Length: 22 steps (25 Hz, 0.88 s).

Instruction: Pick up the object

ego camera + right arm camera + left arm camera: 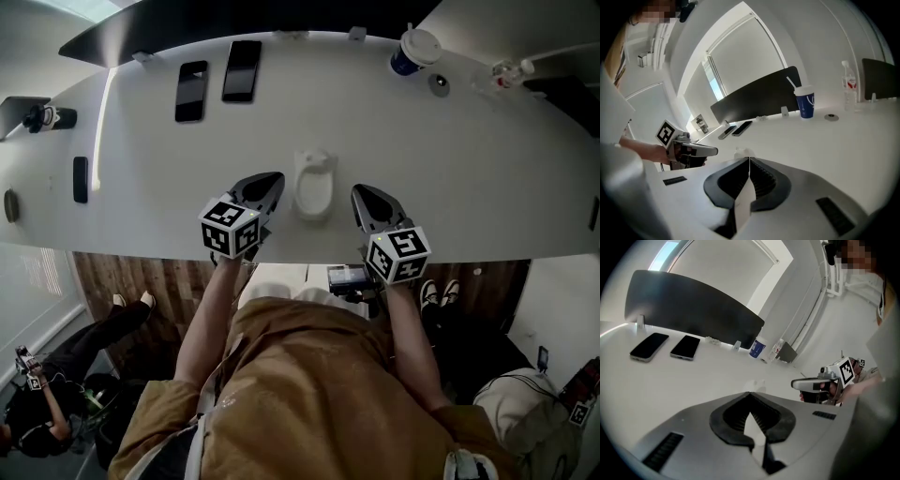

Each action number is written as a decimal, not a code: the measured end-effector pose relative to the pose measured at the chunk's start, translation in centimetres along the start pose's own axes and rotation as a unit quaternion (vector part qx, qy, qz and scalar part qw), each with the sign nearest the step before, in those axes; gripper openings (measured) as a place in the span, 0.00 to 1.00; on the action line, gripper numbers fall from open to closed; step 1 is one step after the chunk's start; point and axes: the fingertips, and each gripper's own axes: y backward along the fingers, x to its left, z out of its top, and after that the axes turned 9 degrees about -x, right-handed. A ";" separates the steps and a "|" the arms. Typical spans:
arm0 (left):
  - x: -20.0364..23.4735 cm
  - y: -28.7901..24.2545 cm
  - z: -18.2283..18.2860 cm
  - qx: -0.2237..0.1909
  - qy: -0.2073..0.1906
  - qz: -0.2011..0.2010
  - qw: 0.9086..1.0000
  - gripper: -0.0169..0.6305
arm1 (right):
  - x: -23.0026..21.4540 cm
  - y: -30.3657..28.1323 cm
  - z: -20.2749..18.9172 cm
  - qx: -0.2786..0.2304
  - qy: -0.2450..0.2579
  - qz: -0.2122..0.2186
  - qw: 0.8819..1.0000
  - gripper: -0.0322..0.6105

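A small white object (314,185) sits on the white table (487,178), near its front edge. My left gripper (273,177) hovers just left of it, jaws shut with nothing between them. My right gripper (358,191) is just right of it, also shut and empty. In the left gripper view the closed tips (749,393) point at the table, with the white object (757,384) just beyond them and the right gripper (797,384) off to the right. The right gripper view shows its shut tips (749,159), the object (739,152) partly hidden behind them, and the left gripper (712,151).
Two dark phones (191,90) (242,70) lie at the back left. A lidded blue cup (413,50) and a clear bottle (502,75) stand at the back right. A small dark device (81,178) lies at the left. A black divider panel (693,310) runs along the far edge.
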 end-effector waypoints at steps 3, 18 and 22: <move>-0.1 0.0 -0.3 0.006 0.032 -0.014 0.999 0.04 | -0.4 -0.3 -1.3 0.032 -0.035 -0.009 0.999 0.07; -0.1 -0.7 -2.3 0.050 0.148 -0.074 0.985 0.04 | -0.5 -2.3 -3.4 0.105 -0.146 0.056 0.982 0.07; -0.4 -1.0 -2.4 0.054 0.156 -0.084 0.983 0.12 | -0.3 -2.6 -3.8 0.117 -0.179 0.072 0.974 0.19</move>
